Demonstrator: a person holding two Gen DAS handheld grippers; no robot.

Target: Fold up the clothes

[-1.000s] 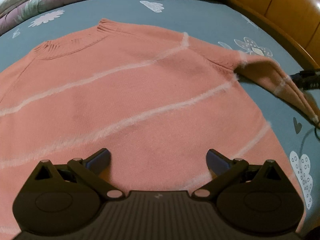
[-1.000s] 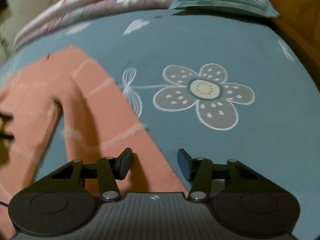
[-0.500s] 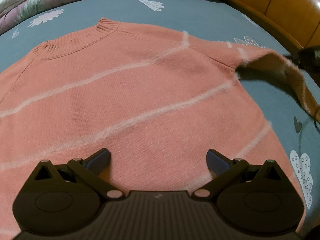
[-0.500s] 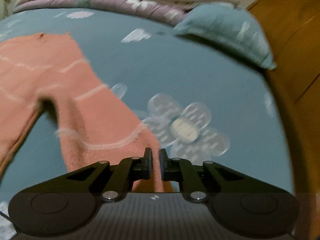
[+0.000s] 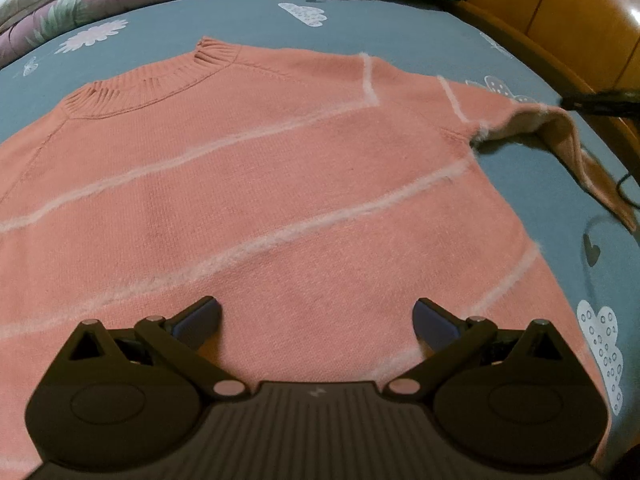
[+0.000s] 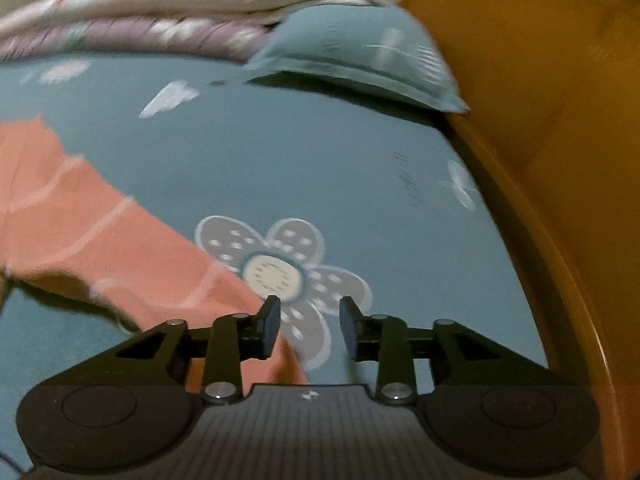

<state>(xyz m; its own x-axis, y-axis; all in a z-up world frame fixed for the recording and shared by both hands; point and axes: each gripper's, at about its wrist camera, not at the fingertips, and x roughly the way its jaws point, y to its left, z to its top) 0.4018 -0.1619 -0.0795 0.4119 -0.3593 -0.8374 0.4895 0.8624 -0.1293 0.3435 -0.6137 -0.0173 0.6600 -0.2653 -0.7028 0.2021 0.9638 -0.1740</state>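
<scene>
Salmon-pink knit sweater point(image 5: 256, 184) with pale fuzzy stripes is lying flat on the bed's blue-grey sheet point(image 5: 400, 32), ribbed collar point(image 5: 152, 80) pointing away from the left claw point(image 5: 316, 320).

Left claw is hovering over the sweater's lower body, jaws standing wide, nothing between them; pink knit is filling the gap beneath and reaching far ahead and to both sides.

Sleeve point(image 5: 560, 136) is running off to the right of the left claw, lifted into a hump, its far part drooping down toward the sheet. A dark object, blurred, is showing just beyond the hump's top; whether it is touching the sleeve I cannot tell.

Right claw point(image 6: 308, 326) is pointing down at the sheet over a printed grey flower point(image 6: 280, 268). Its jaws have just been opening and are now standing part-way apart, with only sheet and flower print showing between them. Sleeve cloth is lying to the left of this claw, passing beside and under the left finger point(image 6: 270, 328); contact there is unclear, view smeared.

Ahead of the right claw: blue pillow point(image 6: 360, 64), folded quilts point(image 6: 180, 12). To its right: wooden bed frame point(image 6: 552, 120).
</scene>
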